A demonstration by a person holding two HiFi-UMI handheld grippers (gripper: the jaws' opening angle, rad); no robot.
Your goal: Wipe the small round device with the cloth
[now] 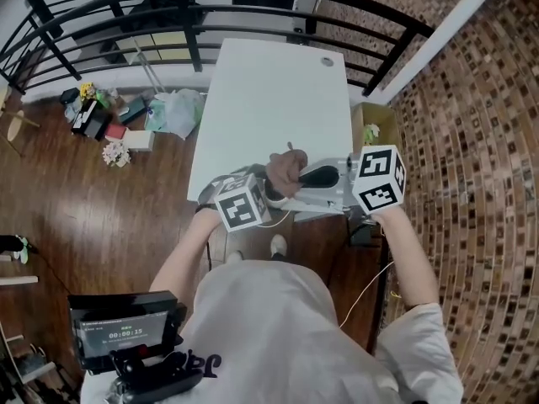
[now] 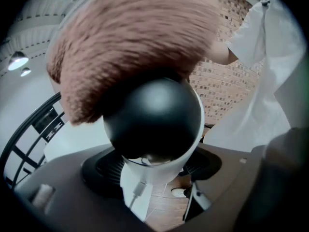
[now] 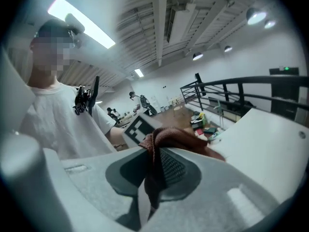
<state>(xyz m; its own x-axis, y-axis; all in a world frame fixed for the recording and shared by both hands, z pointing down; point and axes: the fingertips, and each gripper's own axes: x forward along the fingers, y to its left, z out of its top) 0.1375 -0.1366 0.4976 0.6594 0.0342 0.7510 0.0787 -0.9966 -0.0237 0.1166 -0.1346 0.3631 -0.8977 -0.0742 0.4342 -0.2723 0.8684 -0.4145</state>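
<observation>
Left gripper (image 2: 154, 170) - fingers (image 2: 99, 170) spread wide and clamped on the white shell of the device (image 2: 154, 120), held in the air over the near edge of the tabletop (image 1: 269, 99). The cable hangs below it.

Cloth (image 2: 135, 42) is draped on top of the black dome. Right gripper (image 3: 152, 170) - fingers (image 3: 123, 172) pinching a fold of it.

Step in hand, judged: wiping the dome. To do it well, hold the left grip firm, drag the cloth across with light pressure, and roll the device so the sides get covered. The pinch takes little cloth, so a hard tug may pull it free.
</observation>
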